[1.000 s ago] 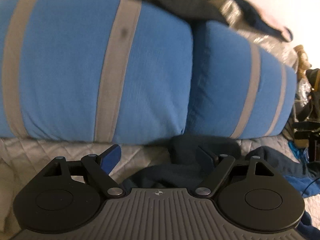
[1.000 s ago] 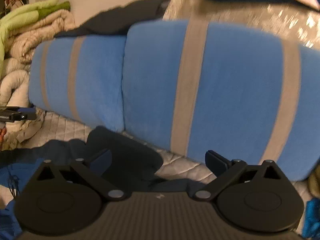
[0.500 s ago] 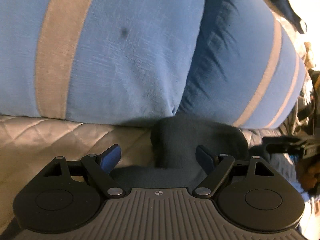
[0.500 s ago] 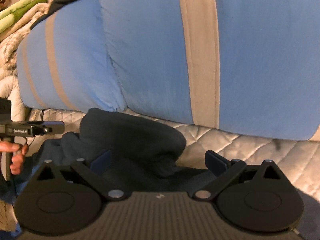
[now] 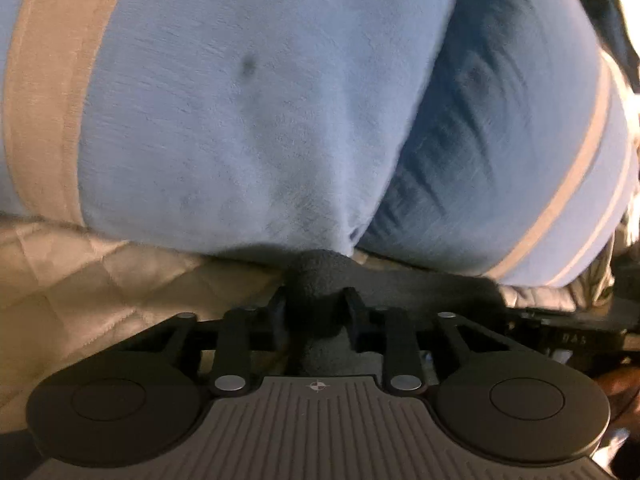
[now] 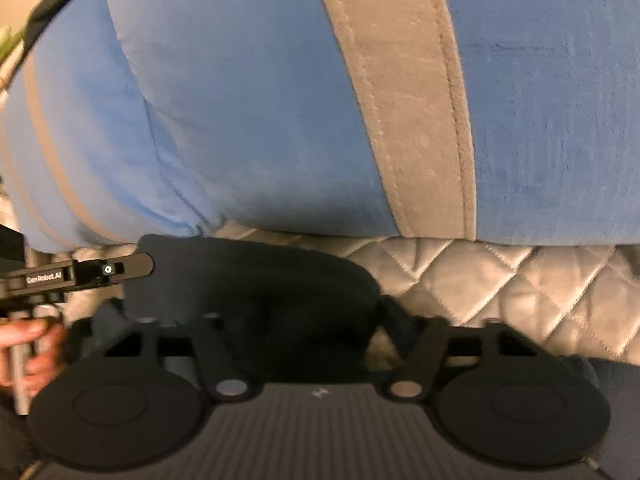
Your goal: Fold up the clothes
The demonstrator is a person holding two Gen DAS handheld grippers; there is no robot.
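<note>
A dark navy garment (image 5: 320, 272) lies bunched on the quilted cover at the foot of the blue pillows. My left gripper (image 5: 318, 300) pinches a raised fold of it, and its jaws are still closing, with fabric bulging above and below the fingertips. In the right wrist view the same dark garment (image 6: 260, 280) spreads as a thick fold. My right gripper (image 6: 318, 314) straddles its near edge. Those jaws are closing and stand half wide, with cloth between them and a gap at the right finger (image 6: 396, 316).
Two blue pillows with grey stripes (image 5: 240, 120) (image 6: 240, 120) rise right behind the garment. The beige quilted cover (image 5: 80, 280) (image 6: 500, 288) runs to either side. A person's hand (image 6: 28, 344) grips the other tool's handle at the left edge.
Both grippers dropped lower and closer to the garment and pillows. The left jaws went from wide to pinched on the fold. The right jaws narrowed from fully wide.
</note>
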